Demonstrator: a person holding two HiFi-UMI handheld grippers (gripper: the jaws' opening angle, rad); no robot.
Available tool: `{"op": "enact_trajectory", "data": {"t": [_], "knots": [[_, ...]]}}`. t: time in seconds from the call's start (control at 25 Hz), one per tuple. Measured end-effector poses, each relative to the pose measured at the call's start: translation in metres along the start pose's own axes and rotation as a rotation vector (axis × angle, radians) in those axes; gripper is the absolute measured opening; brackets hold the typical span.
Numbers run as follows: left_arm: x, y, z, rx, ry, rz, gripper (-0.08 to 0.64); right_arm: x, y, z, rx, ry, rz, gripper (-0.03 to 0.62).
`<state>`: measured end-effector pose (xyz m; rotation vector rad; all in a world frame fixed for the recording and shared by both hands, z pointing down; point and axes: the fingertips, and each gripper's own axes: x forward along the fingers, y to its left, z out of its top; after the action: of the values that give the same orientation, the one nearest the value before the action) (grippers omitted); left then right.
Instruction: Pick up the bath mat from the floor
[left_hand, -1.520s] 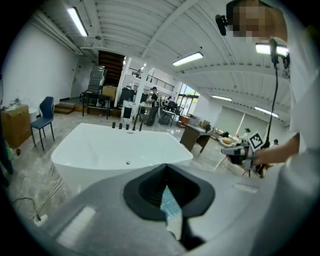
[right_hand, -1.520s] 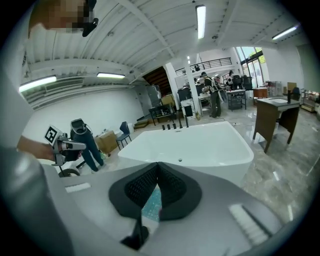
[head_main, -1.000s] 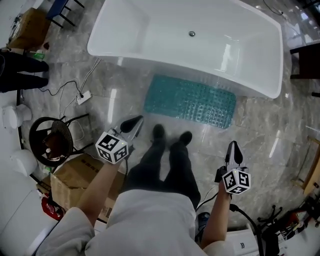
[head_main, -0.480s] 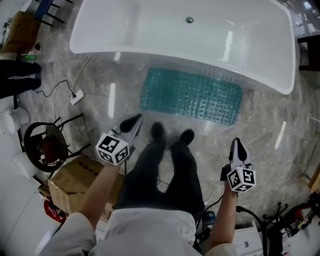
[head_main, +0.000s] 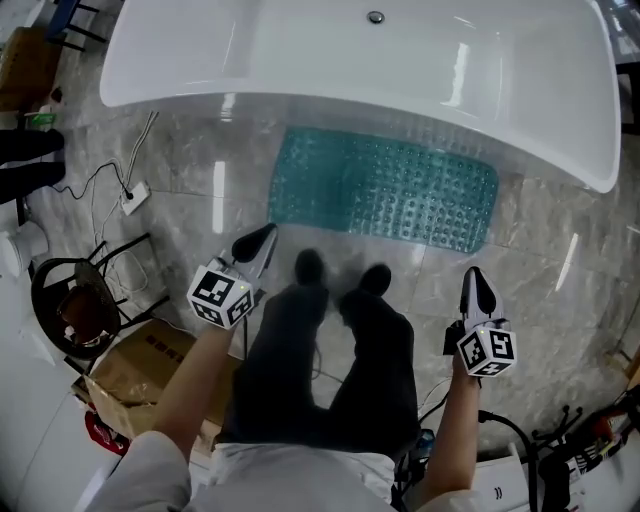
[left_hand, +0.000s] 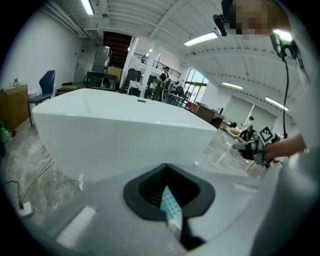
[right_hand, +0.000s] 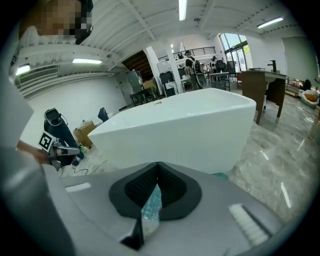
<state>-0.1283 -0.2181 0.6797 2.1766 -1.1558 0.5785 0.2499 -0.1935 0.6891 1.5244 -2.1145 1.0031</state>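
The teal studded bath mat (head_main: 385, 190) lies flat on the marble floor, right against the white bathtub (head_main: 300, 60). My left gripper (head_main: 255, 243) hovers shut just short of the mat's near left corner, holding nothing. On the other side my right gripper (head_main: 476, 283) is also shut and empty, short of the mat's near right corner. In the left gripper view a sliver of the mat (left_hand: 170, 202) shows under the closed left gripper (left_hand: 166, 172). A similar strip of mat (right_hand: 151, 202) shows below the right gripper (right_hand: 157, 170) in the right gripper view.
My two dark shoes (head_main: 310, 268) stand on the floor just before the mat. At the left are a cardboard box (head_main: 140, 365), a black round stool (head_main: 75, 305) and a power strip (head_main: 133, 197) with its cable. Another person's dark legs (head_main: 25, 160) are at the far left.
The head view has shifted forward: the tub and mat now sit higher and more centred. Both grippers stay shut and hold about the same places beside the legs.
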Motion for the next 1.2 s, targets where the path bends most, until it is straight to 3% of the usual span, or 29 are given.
{"op": "enact_trajectory", "data": {"t": [0.44,0.72,1.04,1.2], "knots": [[0.091,0.096,-0.094,0.023,-0.023,0.035,0.003,0.118,-0.052,-0.087,-0.100,0.023,0.055,0.005],[0.157,0.157,-0.186,-0.026,-0.032,0.018,0.003,0.197,-0.104,-0.158,-0.076,-0.006,0.063,0.005],[0.223,0.206,-0.278,-0.013,-0.028,0.022,0.003,0.262,-0.152,-0.237,-0.107,0.024,0.075,0.035],[0.249,0.234,-0.323,-0.006,0.017,0.055,0.003,0.284,-0.167,-0.266,-0.124,0.044,0.067,0.035]]}}
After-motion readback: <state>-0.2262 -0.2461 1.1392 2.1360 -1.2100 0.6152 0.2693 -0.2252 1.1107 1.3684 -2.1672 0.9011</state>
